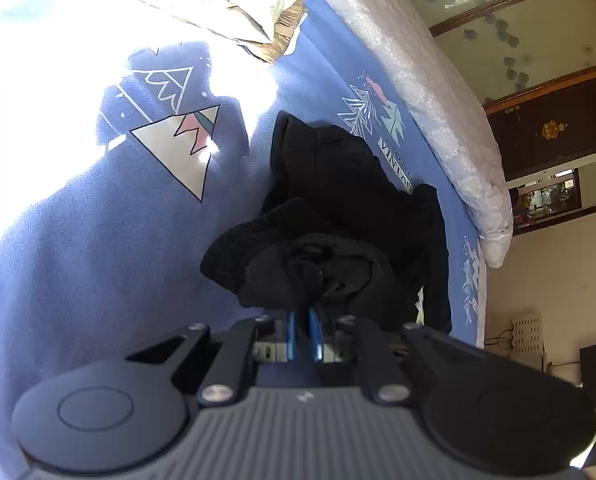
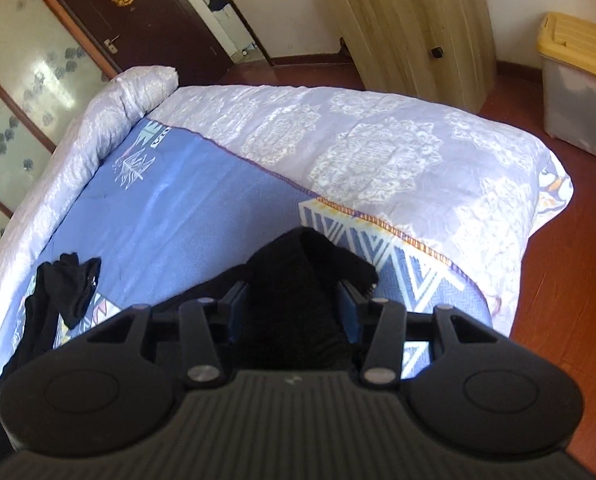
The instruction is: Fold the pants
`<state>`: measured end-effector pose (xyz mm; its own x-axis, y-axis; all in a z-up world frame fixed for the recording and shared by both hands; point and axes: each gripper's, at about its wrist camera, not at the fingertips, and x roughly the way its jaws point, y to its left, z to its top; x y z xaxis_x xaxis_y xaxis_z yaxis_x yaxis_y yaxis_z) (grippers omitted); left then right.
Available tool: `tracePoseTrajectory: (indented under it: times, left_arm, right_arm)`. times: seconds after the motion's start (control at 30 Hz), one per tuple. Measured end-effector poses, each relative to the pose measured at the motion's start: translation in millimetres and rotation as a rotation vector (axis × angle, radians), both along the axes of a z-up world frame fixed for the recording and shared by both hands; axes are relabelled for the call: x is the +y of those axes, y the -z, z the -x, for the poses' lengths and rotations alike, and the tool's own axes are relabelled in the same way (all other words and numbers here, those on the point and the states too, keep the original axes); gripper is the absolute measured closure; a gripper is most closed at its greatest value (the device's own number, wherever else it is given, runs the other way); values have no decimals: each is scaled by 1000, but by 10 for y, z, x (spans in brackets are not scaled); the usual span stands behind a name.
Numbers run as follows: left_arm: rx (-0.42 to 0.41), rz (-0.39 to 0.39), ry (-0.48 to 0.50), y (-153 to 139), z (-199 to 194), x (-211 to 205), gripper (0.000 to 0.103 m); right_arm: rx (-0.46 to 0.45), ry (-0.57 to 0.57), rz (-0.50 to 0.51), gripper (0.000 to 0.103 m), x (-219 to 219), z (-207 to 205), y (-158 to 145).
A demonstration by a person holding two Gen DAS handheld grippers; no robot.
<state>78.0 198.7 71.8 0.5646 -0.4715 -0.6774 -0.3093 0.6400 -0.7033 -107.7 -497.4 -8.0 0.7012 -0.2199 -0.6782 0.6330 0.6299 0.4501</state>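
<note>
Left gripper [image 1: 304, 312]: I see it pinching the black pants [image 1: 338, 208].
Right gripper [image 2: 293, 308]: clamped on a thick bunch of pants [image 2: 289, 300].
Bedsheet [image 2: 177, 200]: at 10 o'clock.

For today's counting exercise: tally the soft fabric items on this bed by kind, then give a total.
Black fabric pants: 1
Blue printed bedsheet: 1
Lilac patterned quilt: 1
Crumpled cream cloth: 1
Total: 4

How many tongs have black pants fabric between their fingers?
2. The left tongs pinch a bunched wad of the black pants above the blue sheet; the right tongs grip a thick fold.
</note>
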Motion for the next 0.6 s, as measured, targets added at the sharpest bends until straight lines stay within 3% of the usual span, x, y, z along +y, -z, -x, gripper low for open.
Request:
tracePoseTrajectory:
  times: [0.03, 0.07, 0.2, 0.3, 0.4, 0.53, 0.6]
  left_arm:
    - [0, -1, 1, -1, -7, -3, 96]
    - [2, 1, 1, 2, -8, 0, 96]
    - [-4, 19, -2, -32, -1, 24, 96]
    - [-6, 7, -2, -42, -18, 36, 96]
    - [6, 13, -9, -11, -22, 48, 96]
    - [30, 3, -1, 60, -23, 17, 96]
    - [48, -2, 1, 105, -28, 14, 96]
  right_arm:
    - [11, -21, -8, 79, 29, -4, -33]
    - [-3, -41, -17, 96, 58, 3, -81]
    - [-151, -27, 50, 97, 116, 259, -475]
    - [-155, 10, 50, 97, 45, 467, -537]
    - [-97, 61, 66, 97, 33, 633, -373]
    - [5, 140, -49, 96, -90, 819, 130]
    - [-12, 168, -96, 89, -97, 895, 282]
